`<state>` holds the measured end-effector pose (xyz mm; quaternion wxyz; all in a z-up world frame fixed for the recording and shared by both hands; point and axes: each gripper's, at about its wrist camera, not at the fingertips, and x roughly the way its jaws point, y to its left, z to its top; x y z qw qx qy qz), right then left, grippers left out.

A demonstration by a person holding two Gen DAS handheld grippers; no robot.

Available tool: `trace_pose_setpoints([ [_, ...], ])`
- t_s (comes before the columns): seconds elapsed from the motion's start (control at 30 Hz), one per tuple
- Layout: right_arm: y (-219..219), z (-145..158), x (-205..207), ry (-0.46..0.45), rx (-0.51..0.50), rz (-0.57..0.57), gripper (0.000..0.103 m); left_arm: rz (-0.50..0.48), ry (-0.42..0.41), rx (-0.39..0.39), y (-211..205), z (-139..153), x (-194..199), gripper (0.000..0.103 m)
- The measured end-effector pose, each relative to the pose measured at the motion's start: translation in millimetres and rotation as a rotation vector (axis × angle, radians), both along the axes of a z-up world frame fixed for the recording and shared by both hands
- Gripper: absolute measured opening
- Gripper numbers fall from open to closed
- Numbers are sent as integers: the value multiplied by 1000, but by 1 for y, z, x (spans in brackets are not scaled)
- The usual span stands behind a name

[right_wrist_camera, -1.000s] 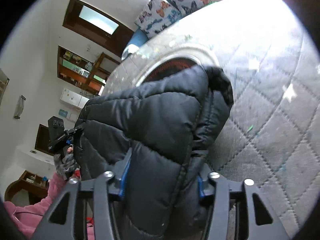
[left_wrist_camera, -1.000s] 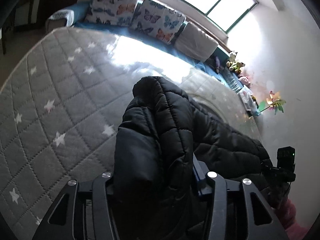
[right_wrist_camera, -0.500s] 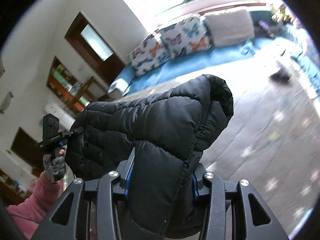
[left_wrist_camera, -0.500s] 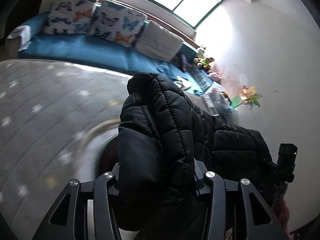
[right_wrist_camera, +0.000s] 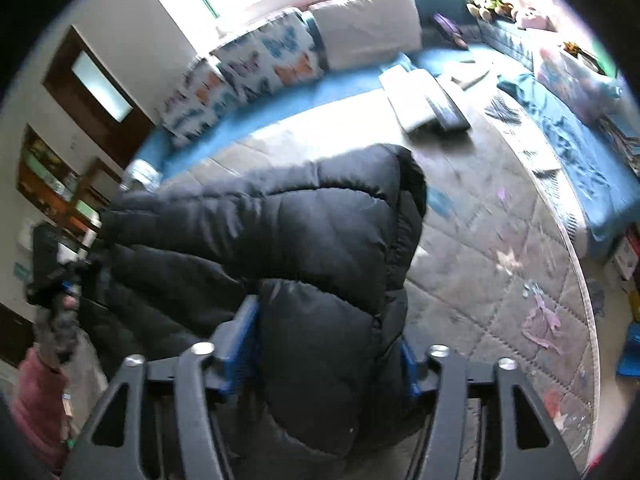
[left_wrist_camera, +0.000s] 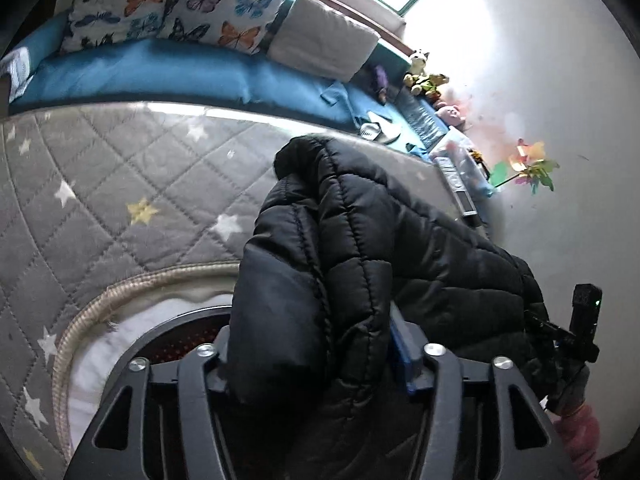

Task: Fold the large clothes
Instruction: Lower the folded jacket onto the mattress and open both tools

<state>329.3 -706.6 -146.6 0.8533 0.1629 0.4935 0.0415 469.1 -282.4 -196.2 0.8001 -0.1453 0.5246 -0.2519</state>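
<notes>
Black quilted puffer jacket (left_wrist_camera: 360,248) hung bunched between my two grippers, stretched across above the grey star-quilted mattress (left_wrist_camera: 120,184).

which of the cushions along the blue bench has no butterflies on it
The plain cream cushion, last in the row nearest the stuffed toys; the two butterfly cushions beside it are printed.

Left tool (left_wrist_camera: 316,344) jaws opening, right tool (right_wrist_camera: 328,352) likewise (both pitched downward), pink sleeve (right_wrist_camera: 38,404)

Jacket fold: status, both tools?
Left tool, right tool: jaws opening, black puffer jacket bunched between each. Jacket slung between both above grey star quilt. Nothing on the quilt beneath it.
</notes>
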Motion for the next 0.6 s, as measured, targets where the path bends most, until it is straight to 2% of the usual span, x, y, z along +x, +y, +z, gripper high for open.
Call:
trace_pose_setpoints([
  [0.03, -2, -4, 0, 2, 11, -7, 78, 3, -1, 13, -1, -5, 1, 73],
  [0.13, -3, -2, 1, 8, -15, -16, 82, 9, -6, 46, -6, -14, 7, 77],
  [0.23, -1, 20, -2, -14, -107, -31, 82, 6, -26, 96, 2, -16, 3, 76],
  [0.37, 6, 50, -15, -88, -268, -77, 82, 21, -123, 202, -6, -1, -13, 76],
  [0.43, 16, 58, -21, -112, -313, -80, 82, 35, -171, 237, -6, 10, -27, 76],
  [0.53, 37, 58, -25, -124, -321, -40, 82, 35, -227, 267, -1, 23, -52, 76],
  [0.6, 44, 47, -24, -91, -292, -14, 82, 13, -246, 274, -5, 24, -65, 77],
])
